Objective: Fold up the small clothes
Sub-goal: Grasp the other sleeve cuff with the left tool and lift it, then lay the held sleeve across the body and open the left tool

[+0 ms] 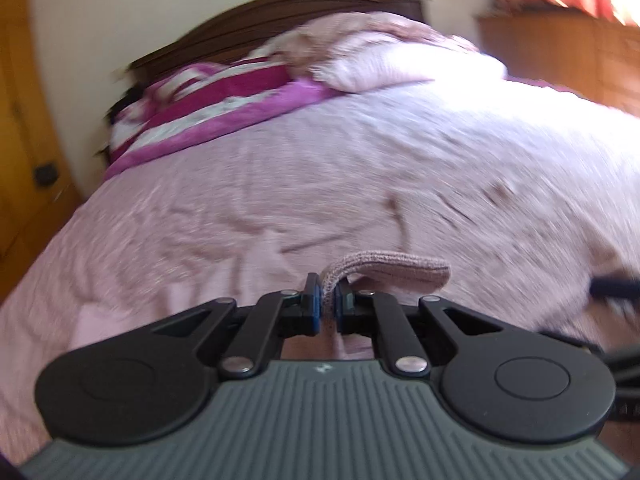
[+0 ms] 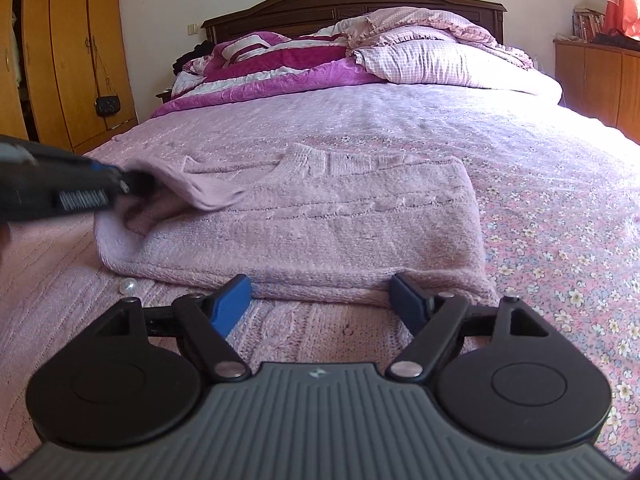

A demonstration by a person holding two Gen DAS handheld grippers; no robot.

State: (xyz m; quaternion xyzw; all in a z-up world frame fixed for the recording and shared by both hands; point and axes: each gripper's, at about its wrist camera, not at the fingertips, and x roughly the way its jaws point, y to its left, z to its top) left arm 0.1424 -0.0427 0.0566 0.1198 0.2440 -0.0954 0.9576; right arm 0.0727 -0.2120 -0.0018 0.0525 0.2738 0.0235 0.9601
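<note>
Left wrist view, and the picture is smeared with motion: the left gripper has its jaws pinched tight on a pink ribbed cuff, which curls up and flops over to the right above the bed. That droop says it all: soft, light knit with no stiffness, so it should follow wherever it is led.

Right wrist view, much sharper: the sweater lies flat on the bed, already partly folded, its near edge just beyond the right gripper, whose jaws stand wide apart with nothing between them. The left gripper comes in from the left with the sleeve lifted over the sweater's left side. A small white bead sits by the near-left corner.

Fuzzy knit like this should grip well and not slip; the best holds look like the ribbed cuff and the hem corners, where the fabric is thickest.
</note>
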